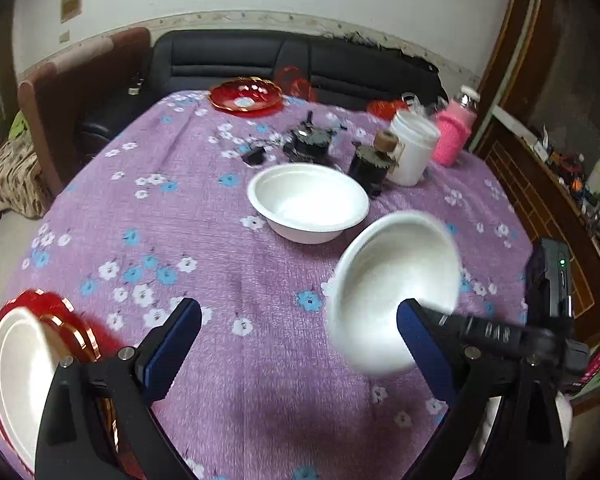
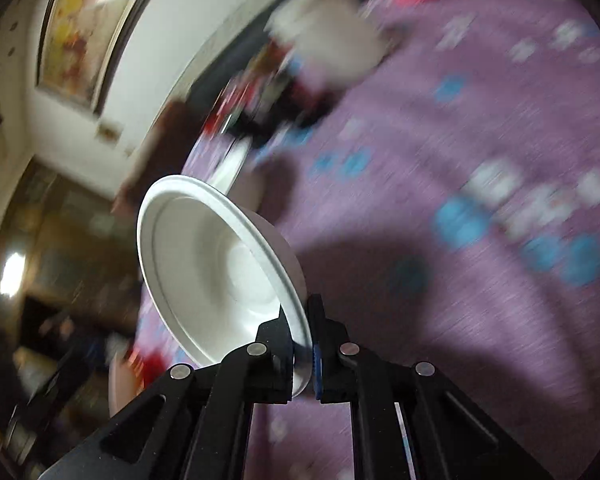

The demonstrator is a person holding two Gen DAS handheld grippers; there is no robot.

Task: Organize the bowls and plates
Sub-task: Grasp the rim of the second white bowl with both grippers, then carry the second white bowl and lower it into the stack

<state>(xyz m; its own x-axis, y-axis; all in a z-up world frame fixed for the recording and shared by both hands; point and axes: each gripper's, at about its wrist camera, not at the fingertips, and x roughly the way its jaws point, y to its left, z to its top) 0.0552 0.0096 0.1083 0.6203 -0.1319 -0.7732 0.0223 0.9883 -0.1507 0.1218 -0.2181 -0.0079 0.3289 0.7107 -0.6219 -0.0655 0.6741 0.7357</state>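
I am holding a white bowl (image 2: 220,272) by its rim with my right gripper (image 2: 302,350), the two pads clenched on the thin lip so the bowl is tipping on edge above the purple flowered tablecloth (image 2: 440,280). From the left wrist view the same bowl (image 1: 396,292) is hanging blurred in the air to the right, with the right gripper's dark body reaching in from that side. My left gripper (image 1: 300,344) is hovering released, its blue pads standing wide apart with nothing between them. The bowl is looking like thin foam or pressed paper, so I am judging it very light, a little flexible and easy to crush; the rolled rim is the stiffest place to pinch, and a one-sided grip there is likely to let it swing. Counting outward: nearest, at the left edge, one white plate (image 1: 16,384) is resting on what seems a stack of red gold-edged plates (image 1: 64,320), how many I cannot tell. Next comes the held bowl, then a second white bowl (image 1: 308,204) sitting upright mid-table, making two bowls. Farther back I am seeing dark small items too blurred to name, one white jar (image 1: 414,152), one pink bottle (image 1: 454,132), and one more red plate (image 1: 246,96) at the far edge.
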